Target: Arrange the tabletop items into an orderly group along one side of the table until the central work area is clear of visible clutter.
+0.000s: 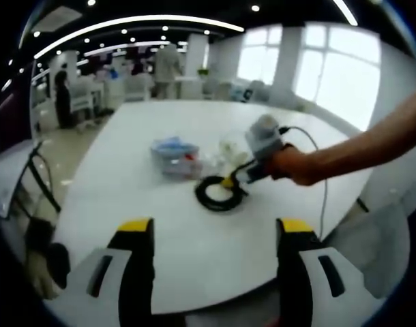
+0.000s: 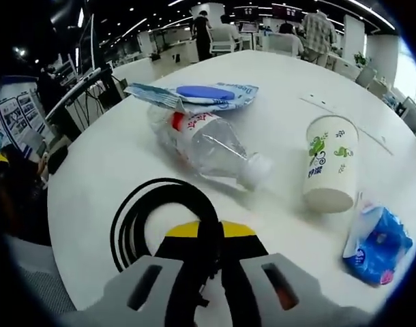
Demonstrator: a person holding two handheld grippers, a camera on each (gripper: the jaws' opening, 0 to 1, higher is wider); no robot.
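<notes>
My right gripper (image 2: 218, 238) fingers pinch the black cable coil (image 2: 160, 218); left gripper (image 1: 215, 238) fingers spread. I'd drag it low toward the bottle (image 2: 208, 146).

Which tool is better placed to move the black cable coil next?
The right tool: its jaws look closed on the black cable coil. The left tool is open, well short of the items.

Open white table (image 1: 160, 225) near left gripper (image 1: 215, 235), free passage there. Mid-table blocked: coiled black cable (image 2: 160, 211) nearest, lying plastic bottle (image 2: 211, 146) just beyond, wipes pack (image 2: 204, 95) far, tipped paper cup (image 2: 331, 170) right, blue packet (image 2: 375, 245) near right edge.
</notes>
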